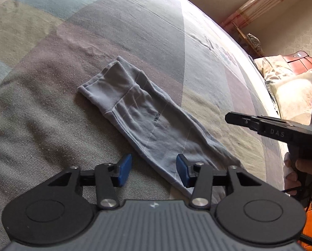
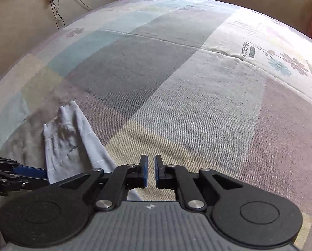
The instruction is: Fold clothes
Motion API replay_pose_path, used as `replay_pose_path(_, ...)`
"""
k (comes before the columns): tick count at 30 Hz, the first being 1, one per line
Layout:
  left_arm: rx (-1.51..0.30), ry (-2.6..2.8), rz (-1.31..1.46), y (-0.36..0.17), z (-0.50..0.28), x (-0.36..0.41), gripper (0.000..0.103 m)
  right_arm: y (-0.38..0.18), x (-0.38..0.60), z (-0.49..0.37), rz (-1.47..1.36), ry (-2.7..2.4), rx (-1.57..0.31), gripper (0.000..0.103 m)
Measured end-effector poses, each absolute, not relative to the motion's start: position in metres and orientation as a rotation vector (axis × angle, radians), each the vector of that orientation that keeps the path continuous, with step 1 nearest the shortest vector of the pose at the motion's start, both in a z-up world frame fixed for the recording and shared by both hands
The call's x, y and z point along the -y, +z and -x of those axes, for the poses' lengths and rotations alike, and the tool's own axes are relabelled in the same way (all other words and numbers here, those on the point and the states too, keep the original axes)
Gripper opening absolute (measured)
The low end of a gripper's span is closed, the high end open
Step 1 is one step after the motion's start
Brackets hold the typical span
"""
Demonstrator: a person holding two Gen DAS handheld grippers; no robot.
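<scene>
A grey garment [image 1: 139,108] lies folded into a long narrow strip on the patchwork bedspread [image 1: 51,41]. In the left wrist view its near end lies beneath my left gripper [image 1: 153,159], which is open with blue pads either side of the cloth edge and not pressing it. My right gripper [image 1: 231,118] hovers to the right of the strip, held by a hand [image 1: 296,167]. In the right wrist view the right gripper [image 2: 151,161] is shut to a narrow slit with nothing in it, over bare bedspread [image 2: 176,83]. The garment [image 2: 72,146] and left gripper [image 2: 40,172] lie to its left.
Pillows [image 1: 292,92] and an orange wooden headboard [image 1: 310,67] stand at the bed's far right, with striped curtains [image 1: 260,4] behind. Cables [image 2: 53,0] hang on the wall beyond the bed's far edge. The bedspread stretches wide beyond the garment.
</scene>
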State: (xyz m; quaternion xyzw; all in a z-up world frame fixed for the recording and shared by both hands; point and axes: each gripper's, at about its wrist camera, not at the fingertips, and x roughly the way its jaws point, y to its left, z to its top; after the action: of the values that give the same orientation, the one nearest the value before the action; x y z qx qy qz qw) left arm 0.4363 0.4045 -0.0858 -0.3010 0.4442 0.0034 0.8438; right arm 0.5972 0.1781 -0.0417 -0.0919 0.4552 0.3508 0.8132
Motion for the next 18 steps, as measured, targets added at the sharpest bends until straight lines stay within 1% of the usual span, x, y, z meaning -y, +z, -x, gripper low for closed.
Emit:
replay_pose_path(2, -0.878, -0.025, 0.564, -0.072, -0.441, -0.403, 0.047, -0.038, -0.181, -0.571, 0.206, 0.755, -0.978, 0.013)
replay_pose_path(4, -0.825, -0.084, 0.466, -0.060, -0.451, -0.398, 0.050, -0.046, -0.182, -0.541, 0.224, 0.685, -1.007, 0.016)
replay_pose_path(5, -0.818, -0.122, 0.399, -0.058, -0.460, -0.390, 0.053, -0.052, -0.182, -0.525, 0.238, 0.618, -1.018, 0.019)
replay_pose_path(6, -0.810, -0.159, 0.332, -0.057, -0.469, -0.382, 0.053, -0.060, -0.182, -0.510, 0.245, 0.530, -1.025, 0.028)
replay_pose_path(7, -0.808, -0.188, 0.258, -0.061, -0.474, -0.373, 0.053, -0.067, -0.180, -0.499, 0.227, 0.457, -1.036, 0.035)
replay_pose_path(9, -0.828, -0.229, 0.132, -0.073, -0.482, -0.358, 0.053, -0.080, -0.177, -0.482, 0.160, 0.352, -1.043, 0.037)
replay_pose_path(11, -0.912, -0.227, 0.008, -0.090, -0.477, -0.349, 0.053, -0.084, -0.180, -0.469, 0.128, 0.300, -1.007, 0.039)
replay_pose_path(12, -0.903, -0.240, -0.029, -0.091, -0.466, -0.351, 0.057, -0.085, -0.179, -0.465, 0.091, 0.282, -1.016, 0.040)
replay_pose_path(14, -0.910, -0.252, -0.068, -0.091, -0.446, -0.357, 0.058, -0.085, -0.178, -0.455, 0.015, 0.274, -1.042, 0.048)
replay_pose_path(16, -0.957, -0.240, -0.081, -0.087, -0.436, -0.362, 0.059, -0.083, -0.184, -0.444, 0.008, 0.321, -1.063, 0.062)
replay_pose_path(17, -0.988, -0.229, -0.088, -0.085, -0.435, -0.363, 0.061, -0.084, -0.187, -0.441, -0.006, 0.369, -1.078, 0.071)
replay_pose_path(18, -1.017, -0.219, -0.096, -0.082, -0.434, -0.364, 0.061, -0.083, -0.188, -0.440, -0.024, 0.408, -1.090, 0.086)
